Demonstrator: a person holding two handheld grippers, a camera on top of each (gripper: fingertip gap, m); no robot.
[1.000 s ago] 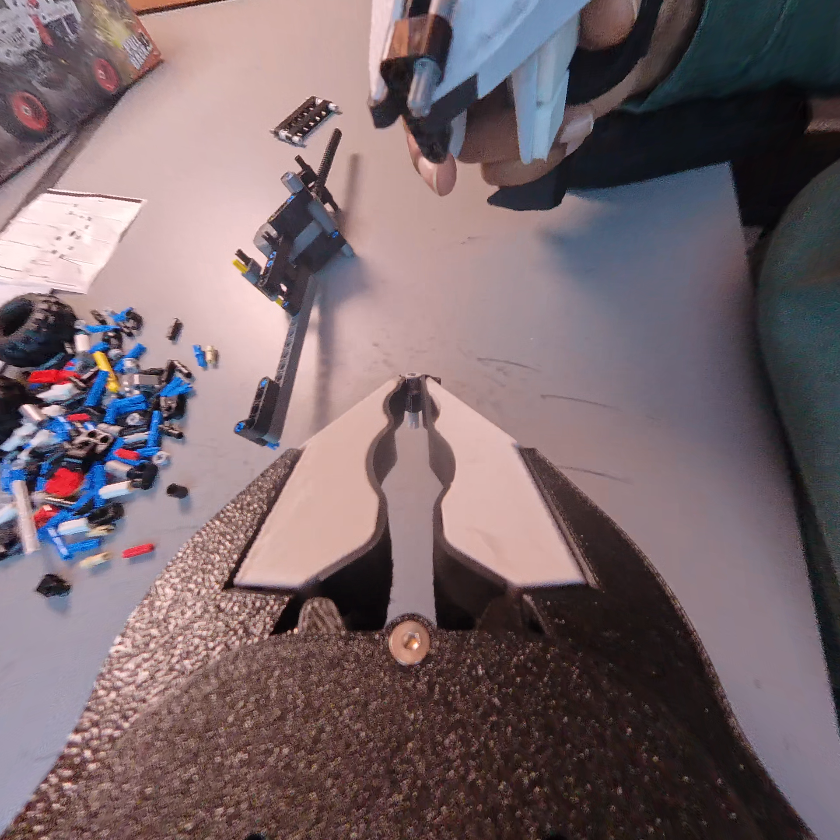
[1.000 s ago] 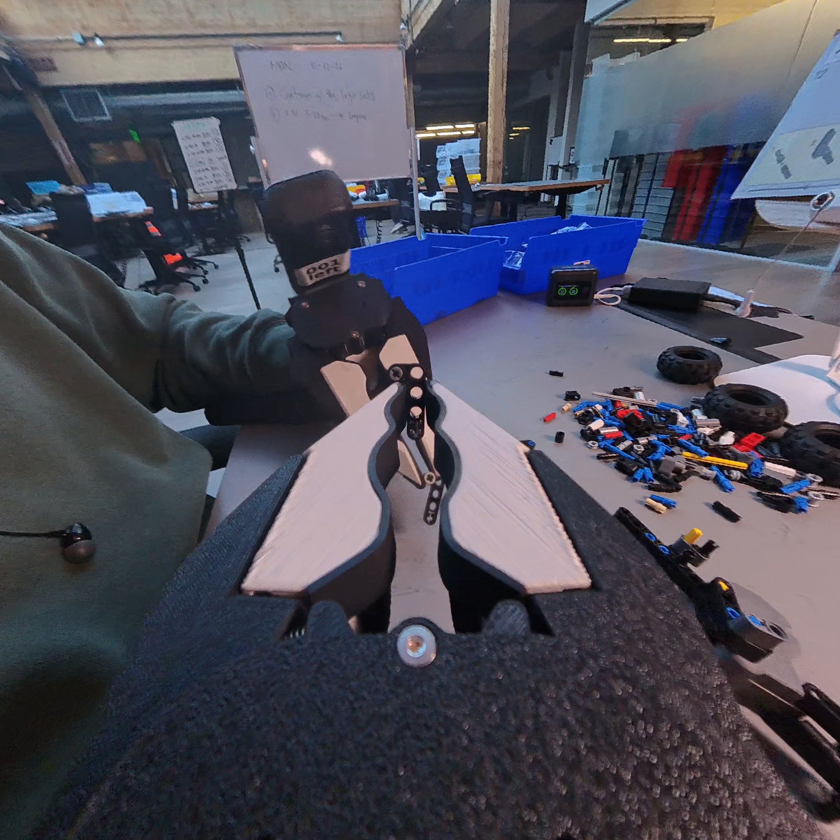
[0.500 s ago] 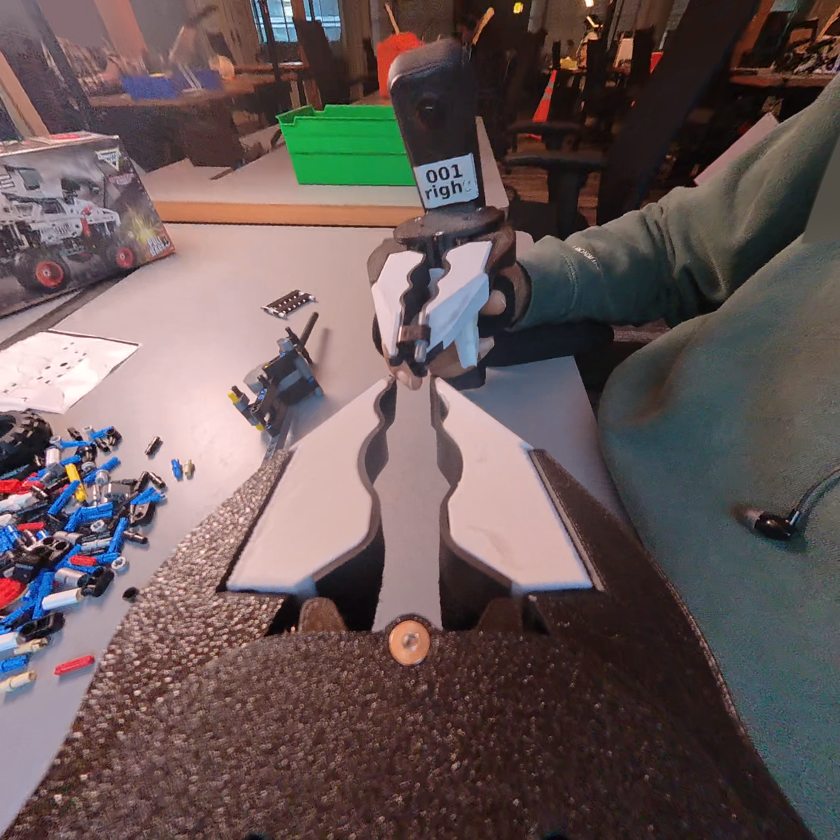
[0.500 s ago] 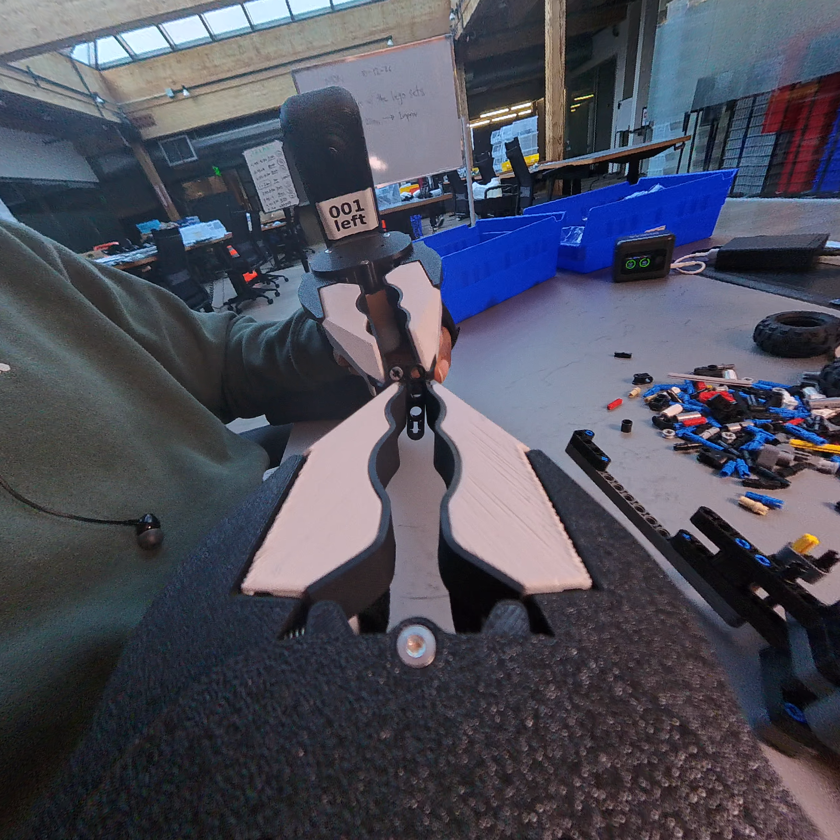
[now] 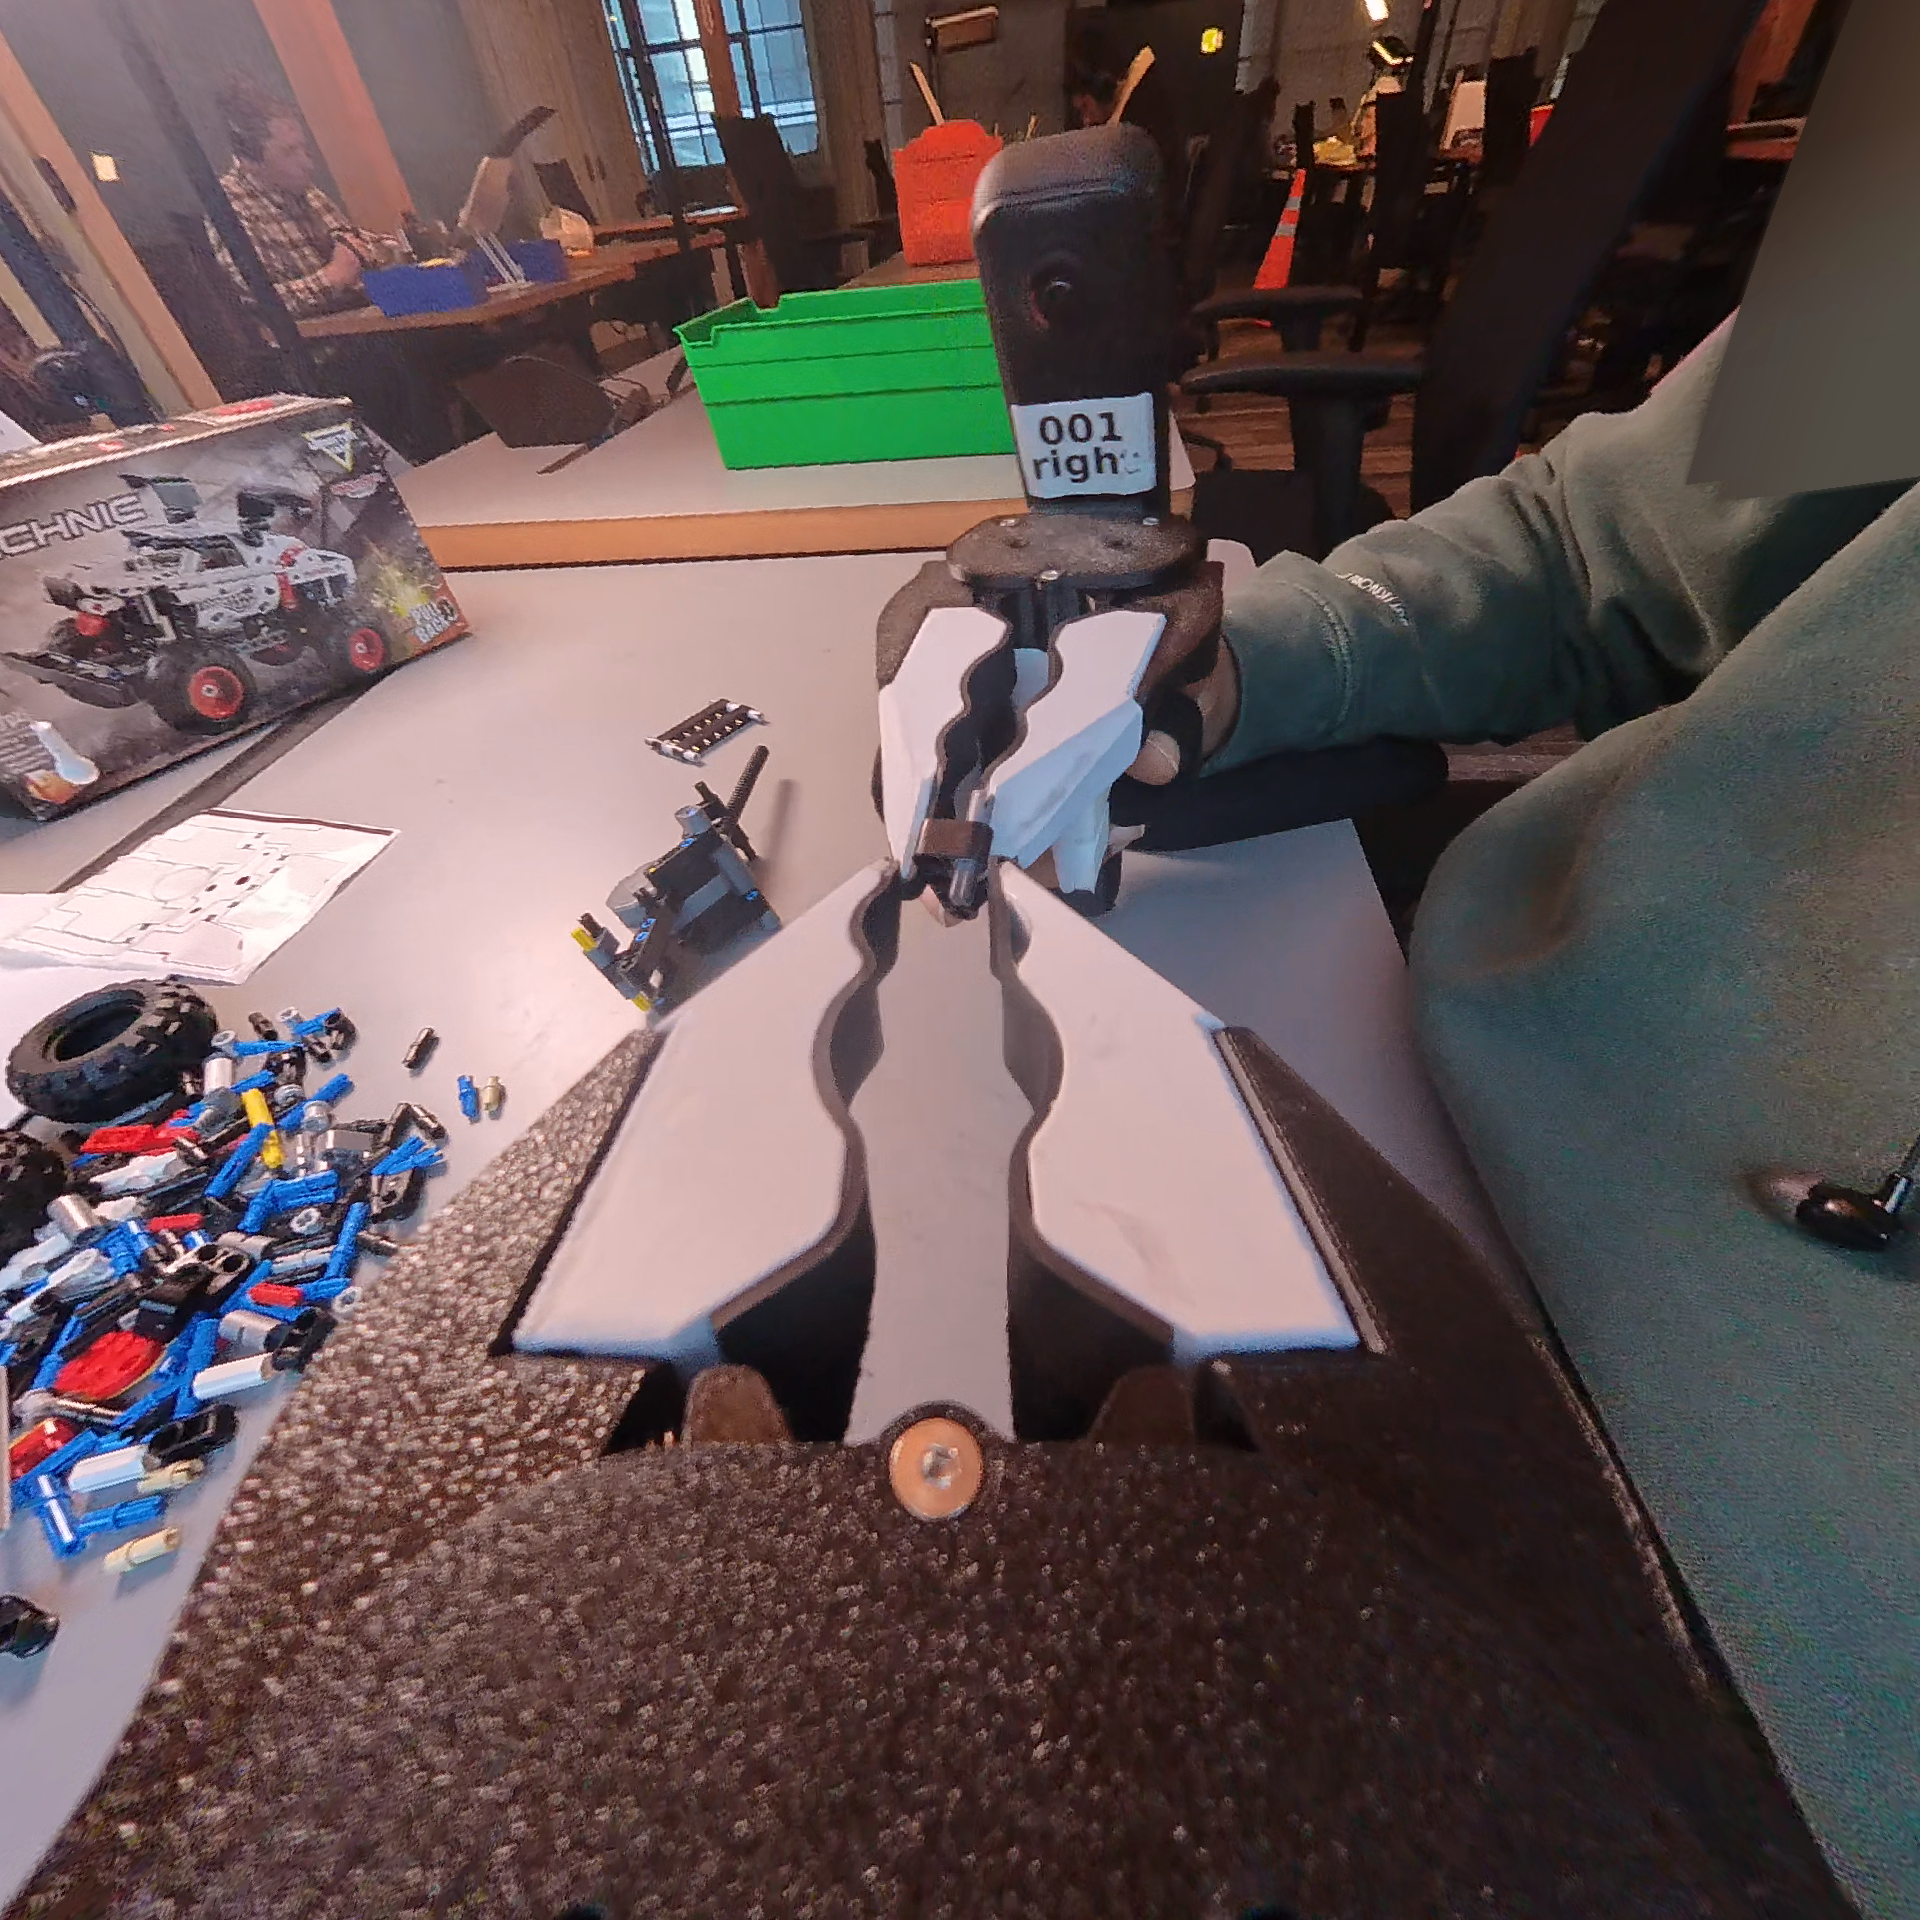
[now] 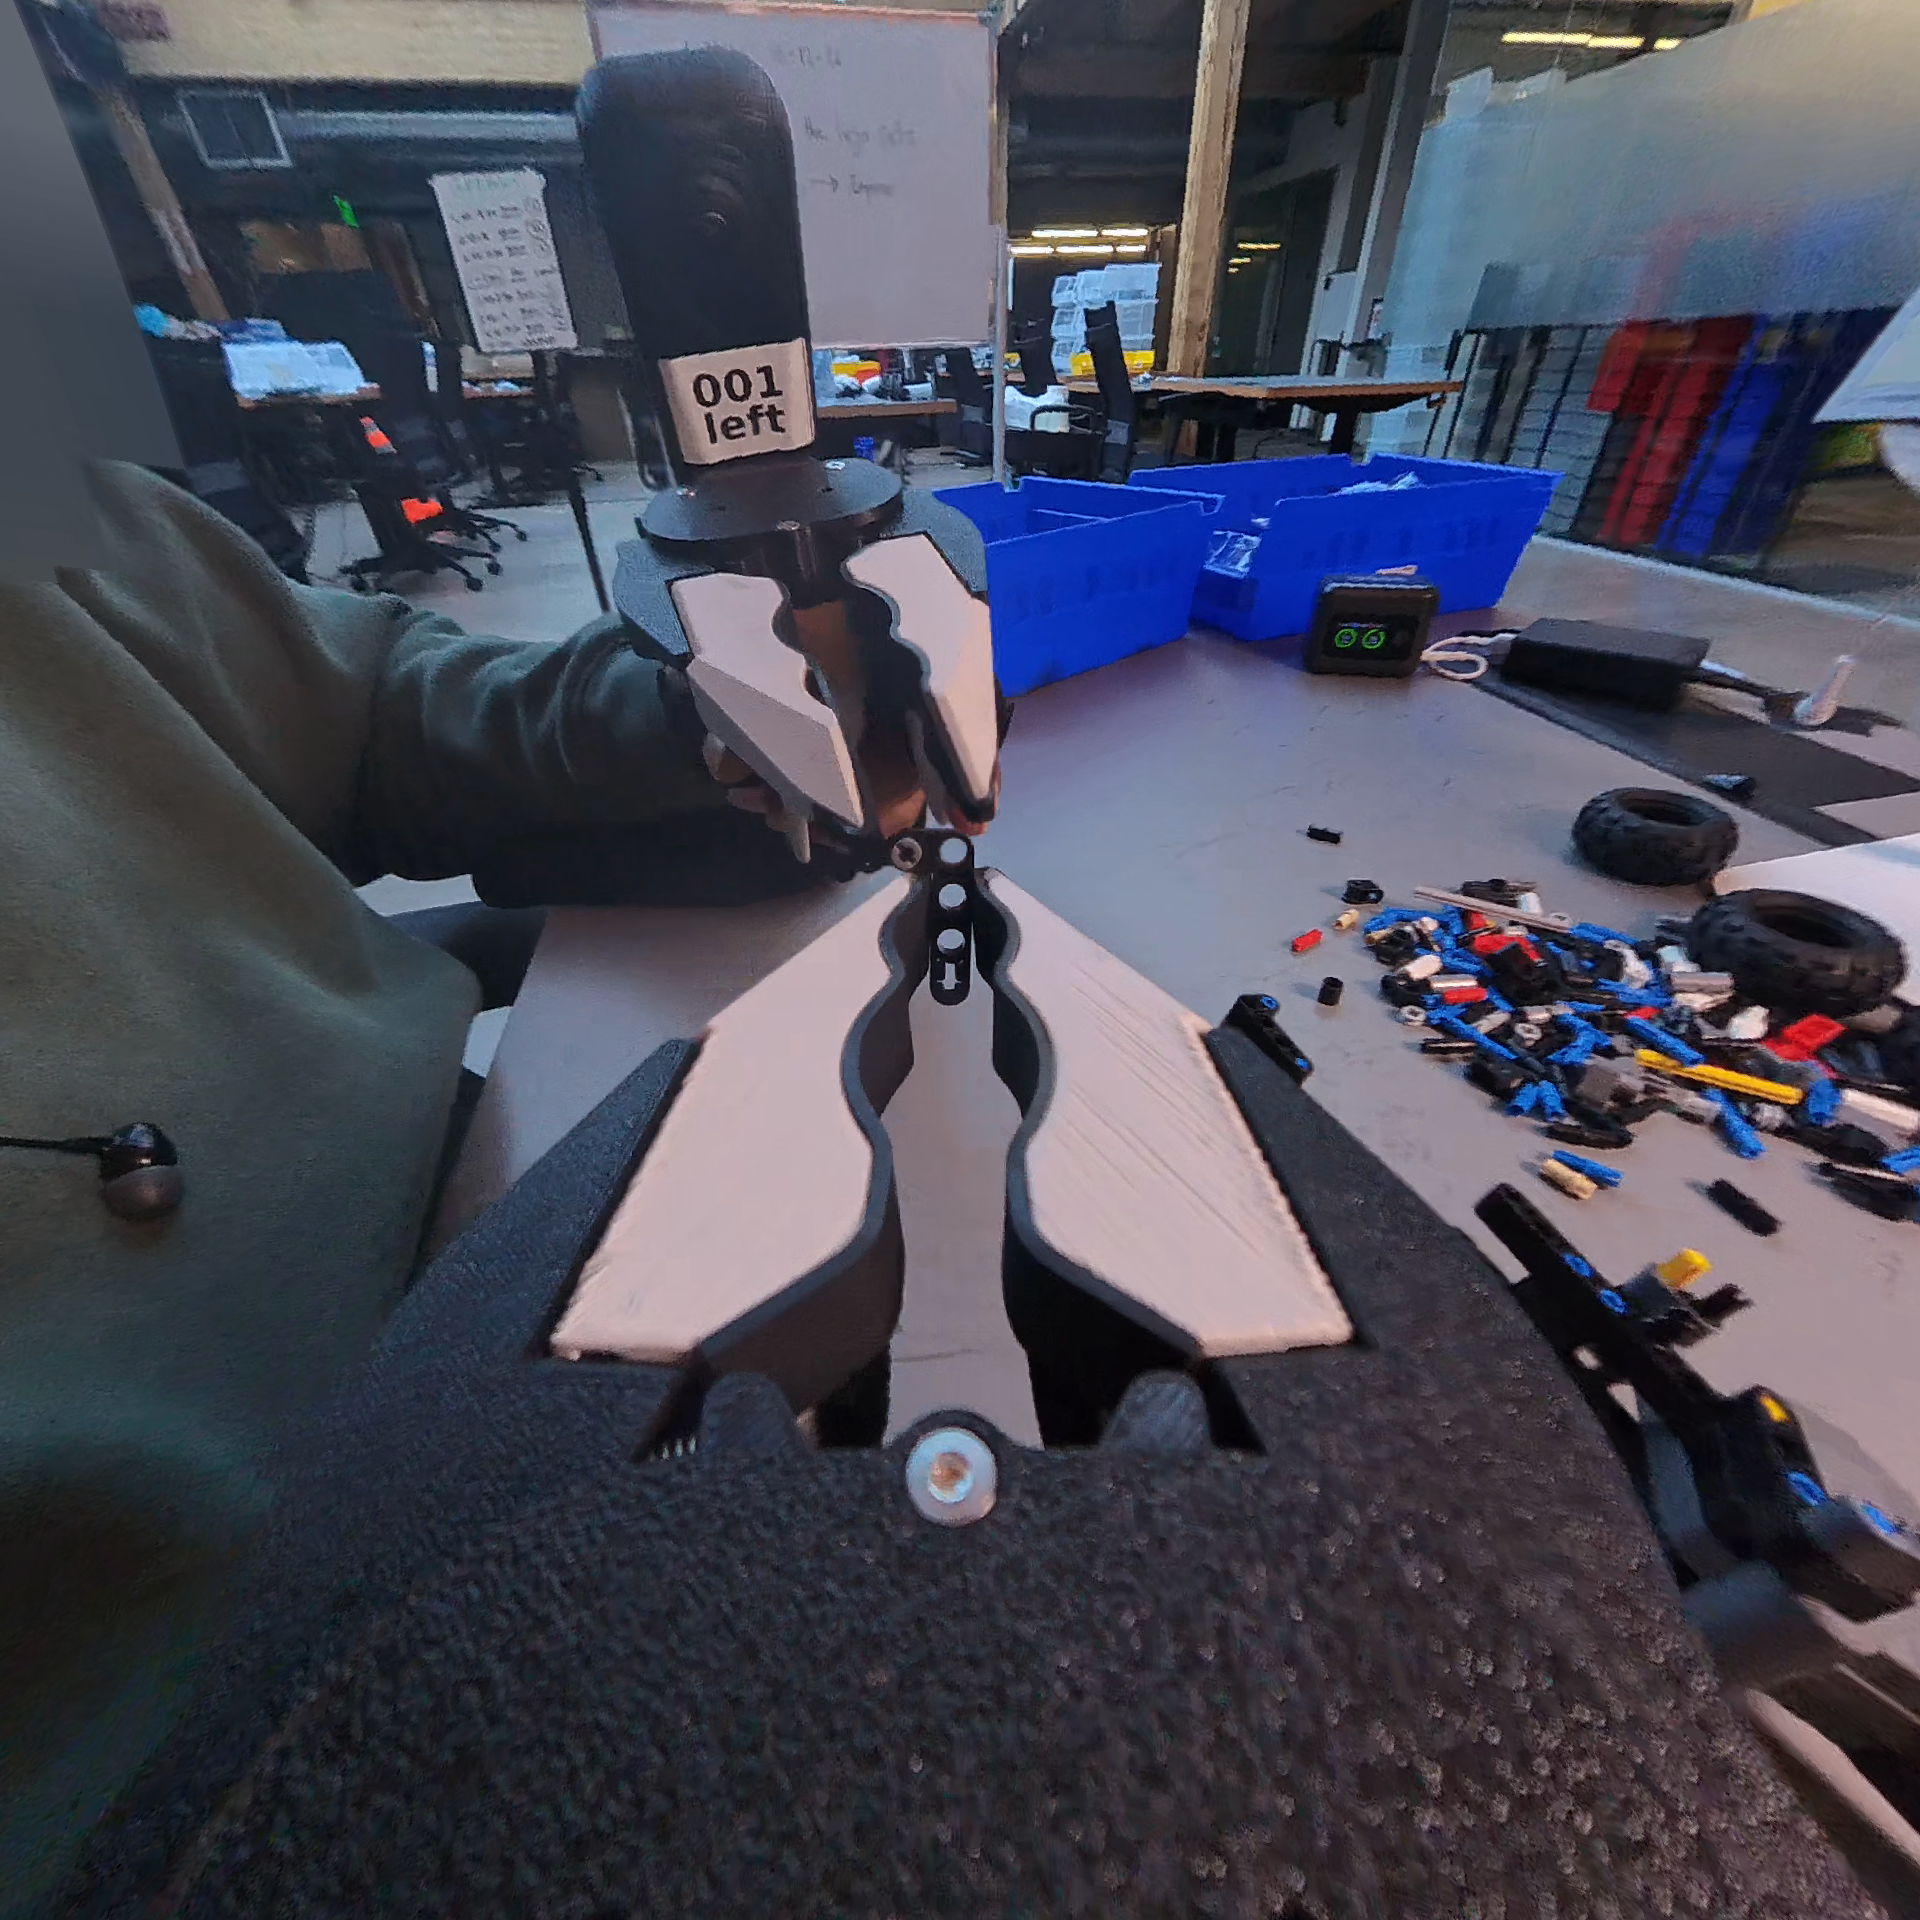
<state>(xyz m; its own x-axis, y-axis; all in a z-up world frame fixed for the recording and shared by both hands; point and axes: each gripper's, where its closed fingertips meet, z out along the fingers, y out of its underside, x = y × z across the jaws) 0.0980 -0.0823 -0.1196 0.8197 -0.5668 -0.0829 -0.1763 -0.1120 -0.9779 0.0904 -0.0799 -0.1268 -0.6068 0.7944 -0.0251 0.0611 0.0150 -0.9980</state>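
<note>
At frame centre, a black perforated beam [image 6: 951, 925] is clamped in the right hand-held gripper [image 6: 951, 883]. The left hand-held gripper [image 5: 940, 894] is met tip to tip, its grip unclear. Loose parts [image 5: 197, 1226] are left unassembled on the table [image 5: 540, 748] at lower left.

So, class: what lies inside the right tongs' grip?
A black beam with round holes, pinched upright between the right tongs. Its upper end meets the left tongs; whatever they grip is hidden.

- A loose parts pile [image 5: 187, 1226] is spread on the tabletop [image 5: 540, 748] at near left.
- A box [image 5: 208, 592] is set far left, behind a paper sheet [image 5: 208, 894].
- A part-built assembly [image 5: 686, 894] is placed right of the sheet.
</note>
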